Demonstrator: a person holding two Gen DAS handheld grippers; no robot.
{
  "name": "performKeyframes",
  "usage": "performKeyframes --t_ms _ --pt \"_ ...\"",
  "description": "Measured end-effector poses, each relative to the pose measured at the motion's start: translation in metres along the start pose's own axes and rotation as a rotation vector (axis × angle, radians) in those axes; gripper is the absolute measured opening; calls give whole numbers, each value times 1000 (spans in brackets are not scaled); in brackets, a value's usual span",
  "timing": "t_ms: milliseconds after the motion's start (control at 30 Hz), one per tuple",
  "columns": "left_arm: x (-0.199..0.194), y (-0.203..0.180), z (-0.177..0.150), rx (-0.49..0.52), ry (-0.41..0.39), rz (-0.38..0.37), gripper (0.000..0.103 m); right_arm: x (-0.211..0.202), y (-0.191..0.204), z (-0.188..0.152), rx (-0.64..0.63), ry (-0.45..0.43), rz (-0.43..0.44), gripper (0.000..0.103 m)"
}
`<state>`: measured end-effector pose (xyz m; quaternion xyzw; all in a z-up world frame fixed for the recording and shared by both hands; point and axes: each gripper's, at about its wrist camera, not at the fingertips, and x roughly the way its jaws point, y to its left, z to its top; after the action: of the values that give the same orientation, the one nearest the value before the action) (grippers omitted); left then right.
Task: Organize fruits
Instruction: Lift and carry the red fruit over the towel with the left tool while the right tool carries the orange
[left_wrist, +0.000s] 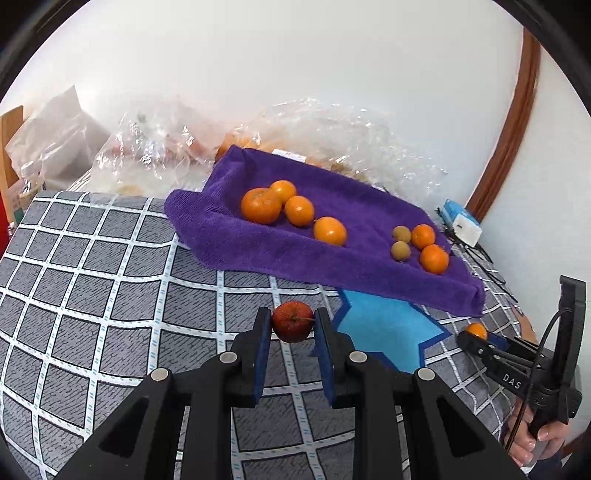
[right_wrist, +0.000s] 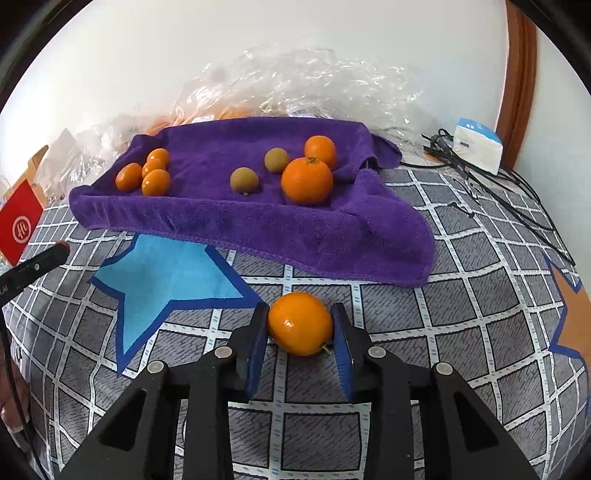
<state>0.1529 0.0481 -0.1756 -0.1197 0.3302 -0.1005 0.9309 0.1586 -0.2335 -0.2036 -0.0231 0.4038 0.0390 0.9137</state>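
Between the left gripper's (left_wrist: 292, 323) pads sits a small red fruit (left_wrist: 293, 321), clamped tight. Ahead lies the purple towel (left_wrist: 332, 236); the right gripper (right_wrist: 300, 325) pinches an orange (right_wrist: 300, 324)

On the bed cover (right_wrist: 461, 295) the towel (right_wrist: 258, 229) lies at twelve o'clock, plastic bags (right_wrist: 314, 85) behind it. On the towel, four oranges (right_wrist: 147, 171) bunch at ten o'clock; two longans (right_wrist: 243, 180) and two more oranges (right_wrist: 306, 180) sit at one o'clock. Before the towel, the right tool (right_wrist: 300, 325) straddles an orange (right_wrist: 300, 323); at its nine o'clock the left tool (left_wrist: 293, 323) straddles an apple (left_wrist: 293, 321).
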Motion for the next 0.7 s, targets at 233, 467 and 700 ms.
performKeyframes --t_ms 233,467,700 --pt "-4 0 0 -2 -23 -19 22 -7 -6 -2 19 -29 18 33" --pt "-12 0 5 -19 -48 39 23 -12 -11 -1 43 -53 45 33" --pt "-31 -15 29 16 -77 47 22 -19 -9 8 39 -52 47 33"
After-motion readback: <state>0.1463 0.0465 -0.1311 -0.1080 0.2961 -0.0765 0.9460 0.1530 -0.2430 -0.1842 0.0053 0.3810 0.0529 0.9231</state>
